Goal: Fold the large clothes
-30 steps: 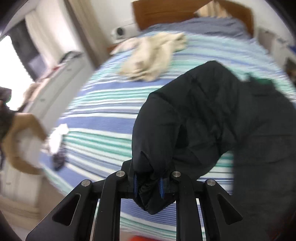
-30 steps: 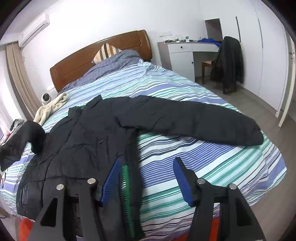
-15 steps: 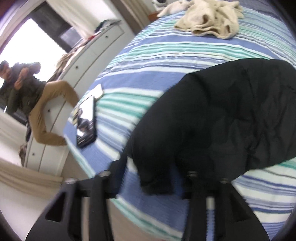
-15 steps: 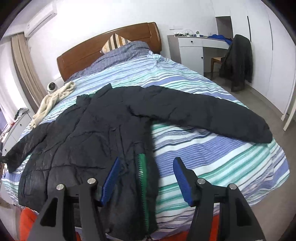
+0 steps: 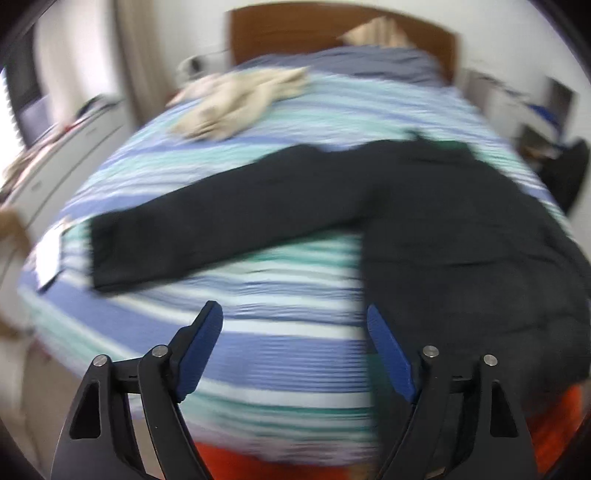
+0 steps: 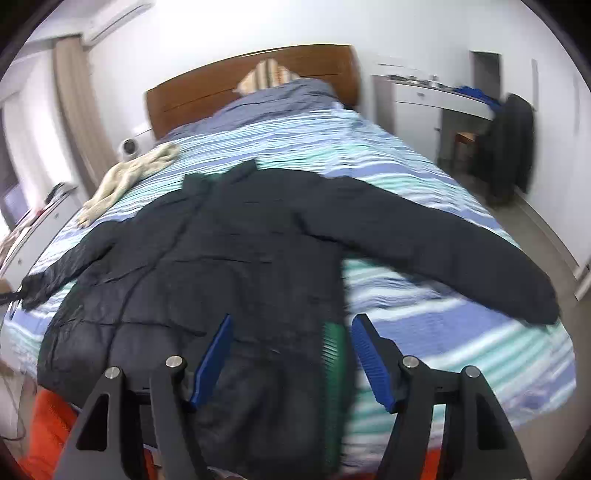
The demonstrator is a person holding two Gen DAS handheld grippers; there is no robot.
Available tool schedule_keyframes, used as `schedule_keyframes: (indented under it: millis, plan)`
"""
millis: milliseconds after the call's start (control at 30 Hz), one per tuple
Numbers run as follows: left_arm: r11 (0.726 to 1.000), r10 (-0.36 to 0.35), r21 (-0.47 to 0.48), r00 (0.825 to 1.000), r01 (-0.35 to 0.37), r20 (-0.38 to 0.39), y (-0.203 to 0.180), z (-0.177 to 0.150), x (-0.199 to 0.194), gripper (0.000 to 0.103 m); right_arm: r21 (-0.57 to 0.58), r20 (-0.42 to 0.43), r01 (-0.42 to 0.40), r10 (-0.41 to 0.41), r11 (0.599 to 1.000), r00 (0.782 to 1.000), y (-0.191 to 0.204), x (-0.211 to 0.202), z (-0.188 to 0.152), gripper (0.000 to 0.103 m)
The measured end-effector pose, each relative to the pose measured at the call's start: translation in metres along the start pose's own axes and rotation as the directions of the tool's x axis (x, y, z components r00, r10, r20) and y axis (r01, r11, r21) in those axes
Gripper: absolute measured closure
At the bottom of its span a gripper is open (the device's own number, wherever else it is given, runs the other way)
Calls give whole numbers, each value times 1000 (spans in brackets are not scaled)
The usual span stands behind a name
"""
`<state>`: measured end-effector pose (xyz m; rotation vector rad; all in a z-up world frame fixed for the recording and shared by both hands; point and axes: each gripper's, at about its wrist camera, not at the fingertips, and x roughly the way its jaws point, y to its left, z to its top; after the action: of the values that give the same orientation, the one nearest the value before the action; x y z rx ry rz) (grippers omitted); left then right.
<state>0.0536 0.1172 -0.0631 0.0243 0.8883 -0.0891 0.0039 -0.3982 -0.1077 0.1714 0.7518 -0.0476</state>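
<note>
Right wrist: black jacket (image 6: 236, 258) spread flat across striped bed (image 6: 424, 184).

This is a bedroom in a home. A bed (image 6: 424, 177) with a striped cover fills the middle, with a wooden headboard (image 6: 207, 92) and a pillow (image 6: 266, 75) at the wall. Curtains (image 6: 74, 96) hang at the left below an air conditioner (image 6: 114, 18). A white surface (image 6: 428, 92) with drawers stands at the right, and a chair (image 6: 513, 144) draped with dark clothing beside it. The blurred white unit at the left is probably a dresser (image 5: 66, 147).
</note>
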Motion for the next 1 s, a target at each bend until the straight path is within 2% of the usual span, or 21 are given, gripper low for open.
schedule_keyframes:
  millis: [67,100,267,367,433,500,533,600,700,1000]
  plan:
    - [995,-91,33,995,90,36,-39,2,2,11,-13,16,-22,22,1000,1000,11,6,6,35]
    - [992,-116,46,992,113,51,-52,3,5,10,-18,25,-35,36,999,999,17,10,12,35]
    - [983,-178,48,982,175,68,-102,15,50,10,-72,67,-76,80,995,994,35,33,35,35]
    - [985,-167,38,985,166,30,-110,13,92,10,-108,80,-87,96,990,992,39,58,36,34]
    - [988,-152,16,988,152,-35,-111,0,123,9,-128,49,-71,78,989,996,32,92,20,34]
    - [985,-171,26,985,170,31,-110,-13,123,4,-106,-31,-52,49,993,998,20,126,-3,34]
    - [986,-163,45,985,161,57,-112,-16,122,4,-80,-23,-85,83,993,996,14,132,-13,34]
    - [987,-148,73,987,143,62,-116,-19,121,3,-76,39,-95,98,993,994,11,129,-21,34]
    - [987,-148,78,987,143,63,-118,-19,120,1,-98,20,-70,73,993,997,17,133,-21,34]
    - [988,-140,76,990,138,15,-120,-22,122,1,-81,4,-92,93,992,996,8,137,-20,33]
